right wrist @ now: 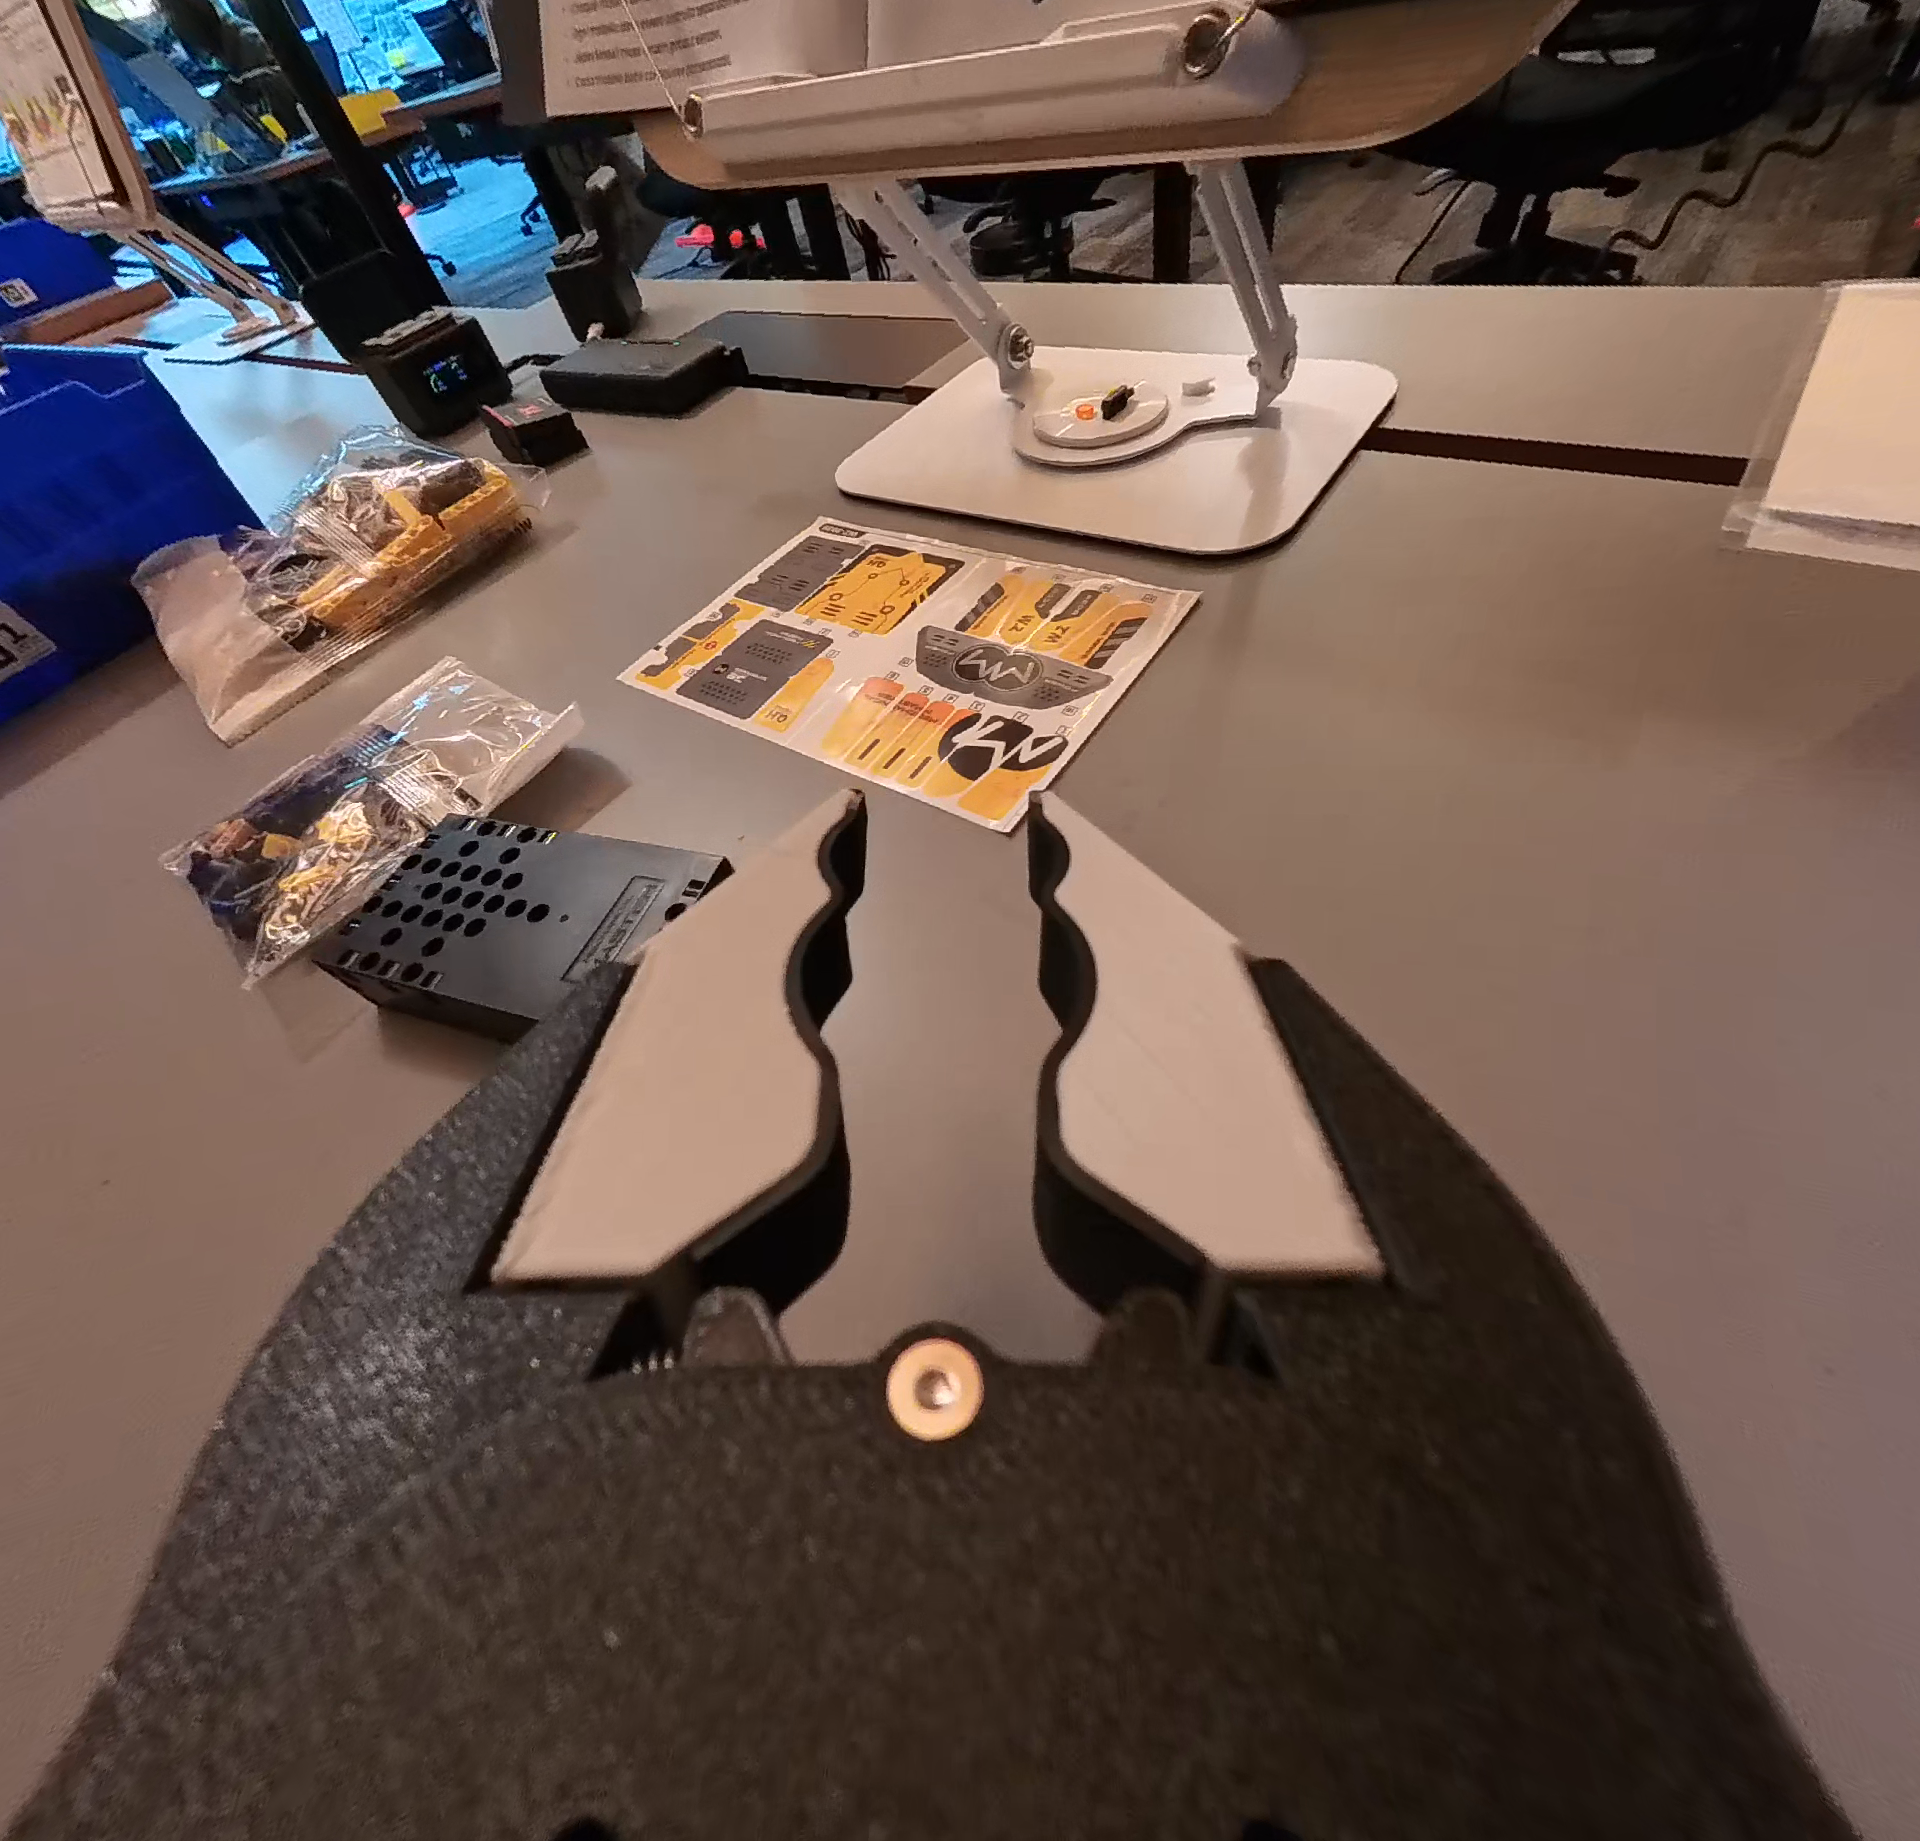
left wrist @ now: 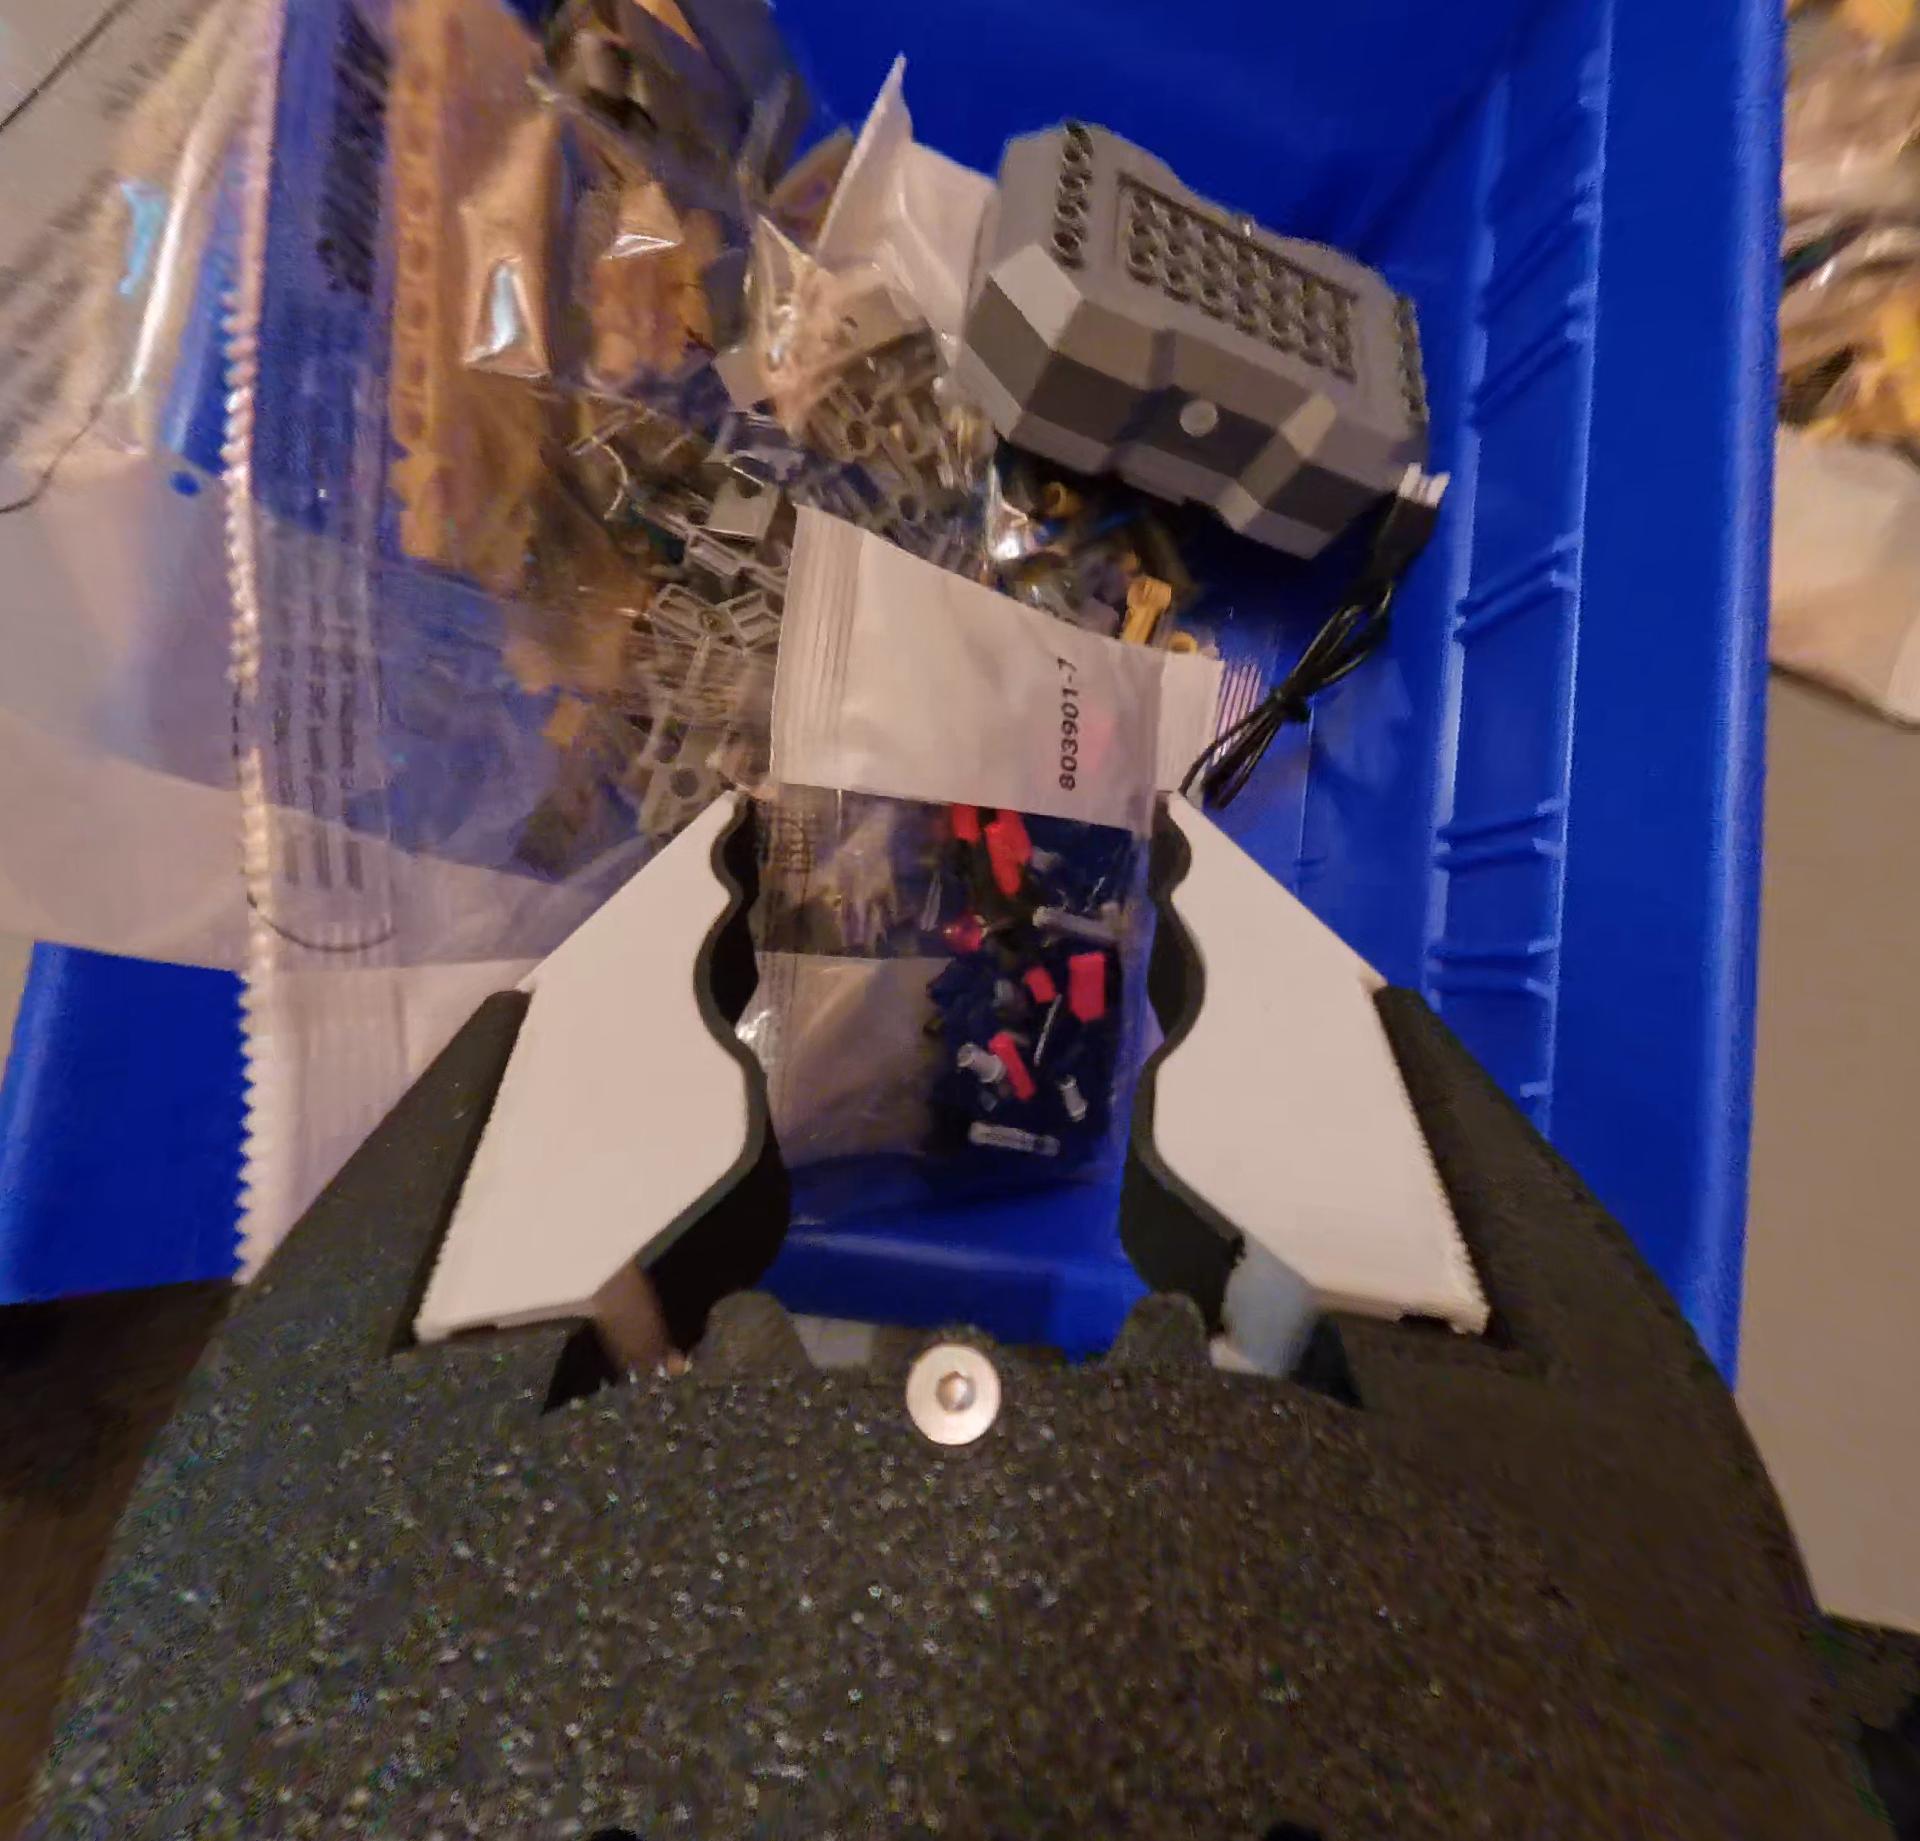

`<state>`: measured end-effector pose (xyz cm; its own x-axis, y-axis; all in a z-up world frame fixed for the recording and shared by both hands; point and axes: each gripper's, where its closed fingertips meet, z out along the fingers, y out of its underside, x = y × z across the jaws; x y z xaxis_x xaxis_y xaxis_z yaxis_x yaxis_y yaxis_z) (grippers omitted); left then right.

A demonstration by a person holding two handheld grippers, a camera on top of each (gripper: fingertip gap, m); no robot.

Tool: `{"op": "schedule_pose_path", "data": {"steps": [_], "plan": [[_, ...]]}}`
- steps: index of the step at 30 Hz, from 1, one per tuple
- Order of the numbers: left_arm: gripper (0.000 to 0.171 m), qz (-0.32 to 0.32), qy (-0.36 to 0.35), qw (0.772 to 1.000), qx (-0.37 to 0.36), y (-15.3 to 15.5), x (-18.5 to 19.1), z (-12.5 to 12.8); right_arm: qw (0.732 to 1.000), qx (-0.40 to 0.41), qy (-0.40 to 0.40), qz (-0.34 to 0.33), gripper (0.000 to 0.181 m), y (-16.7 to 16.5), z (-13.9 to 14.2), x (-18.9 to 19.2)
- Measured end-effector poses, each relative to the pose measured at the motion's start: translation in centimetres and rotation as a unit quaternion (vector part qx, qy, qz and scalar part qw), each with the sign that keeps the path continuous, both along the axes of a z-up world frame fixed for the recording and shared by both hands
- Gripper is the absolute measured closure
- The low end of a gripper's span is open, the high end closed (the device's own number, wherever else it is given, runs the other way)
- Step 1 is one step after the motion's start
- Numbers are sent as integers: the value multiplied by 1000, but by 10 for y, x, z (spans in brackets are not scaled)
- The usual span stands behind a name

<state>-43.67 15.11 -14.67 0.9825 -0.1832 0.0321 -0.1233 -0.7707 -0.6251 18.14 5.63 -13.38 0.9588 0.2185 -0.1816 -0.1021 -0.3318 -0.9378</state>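
Note:
My left gripper (left wrist: pixel 951 804) is open over a blue plastic bin (left wrist: pixel 1621 544). Between its fingers lies a small clear bag of red and dark blue parts (left wrist: pixel 1029 981) with a white top strip. Beyond it lie bags of grey parts (left wrist: pixel 727 503), a large clear bag with yellow parts (left wrist: pixel 468 337) and a grey battery box (left wrist: pixel 1195 357) with a black cable (left wrist: pixel 1320 648). My right gripper (right wrist: pixel 945 804) is open and empty above the grey table (right wrist: pixel 1455 856), just short of a yellow and grey sticker sheet (right wrist: pixel 914 664). A black perforated box (right wrist: pixel 499 918) lies to its left.
On the table left of my right gripper lie two clear bags of yellow and dark parts (right wrist: pixel 353 555) (right wrist: pixel 343 815) and the blue bin (right wrist: pixel 83 503). A white stand base (right wrist: pixel 1122 451) carrying an instruction board stands behind the sticker sheet. Black devices (right wrist: pixel 634 368) sit at the back.

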Motion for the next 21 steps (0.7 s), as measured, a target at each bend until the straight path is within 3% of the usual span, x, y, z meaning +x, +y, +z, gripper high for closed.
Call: {"op": "schedule_pose_path", "data": {"steps": [1,3,7,13,17,21], "plan": [[107,-6,16,1000,-4,-1,0,-1,1000,0,1,0,150,0,0,0],[171,-34,12,999,6,-2,9,6,1000,0,3,0,150,0,0,1],[171,-64,-14,996,62,-2,28,38,1000,1,7,-2,150,0,1,2],[171,-88,-77,975,188,-12,46,107,1000,1,5,-2,150,0,1,1],[171,-146,-140,942,268,-31,79,156,1000,0,-6,1,150,0,0,-1],[171,-250,-240,885,312,-58,148,194,999,9,-33,2,150,0,1,-6]]}}
